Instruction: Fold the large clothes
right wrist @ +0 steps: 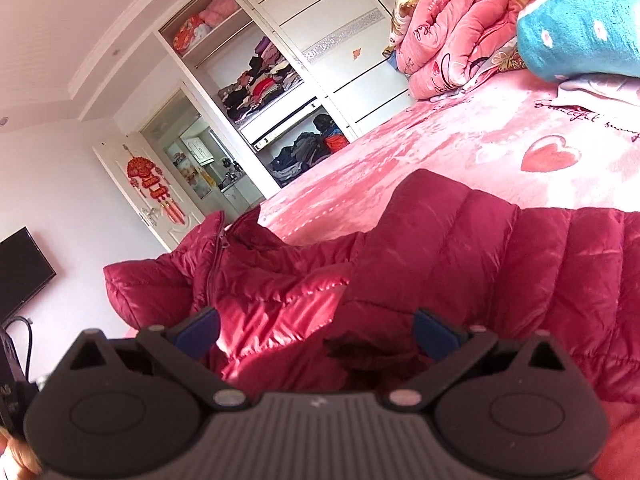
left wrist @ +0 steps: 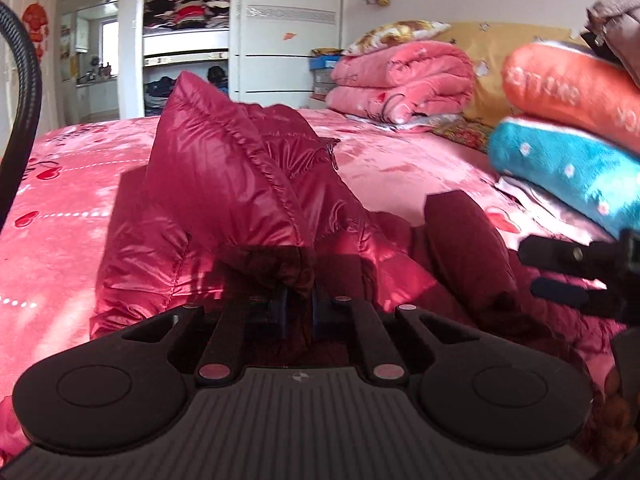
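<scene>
A shiny dark-red puffer jacket point(left wrist: 224, 184) lies crumpled on the pink heart-print bedspread point(left wrist: 60, 208). My left gripper point(left wrist: 300, 312) is shut on a dark-red edge of the jacket, and the fabric rises in a fold just past the blue pads. In the right wrist view the jacket point(right wrist: 460, 248) spreads across the foreground, zipper at the left. My right gripper point(right wrist: 316, 334) stands open over it, pads wide apart, with a dark cuff point(right wrist: 360, 354) lying loose between them. At the right edge of the left wrist view the right gripper point(left wrist: 528, 267) appears too, beside a dark sleeve point(left wrist: 464, 240).
Folded pink blankets point(left wrist: 400, 80) and stacked orange point(left wrist: 568, 84) and blue point(left wrist: 560, 168) pillows sit at the head of the bed on the right. A white wardrobe with open shelves of clothes point(left wrist: 188, 12) stands beyond the bed. A black cable point(left wrist: 24, 92) curves at the left.
</scene>
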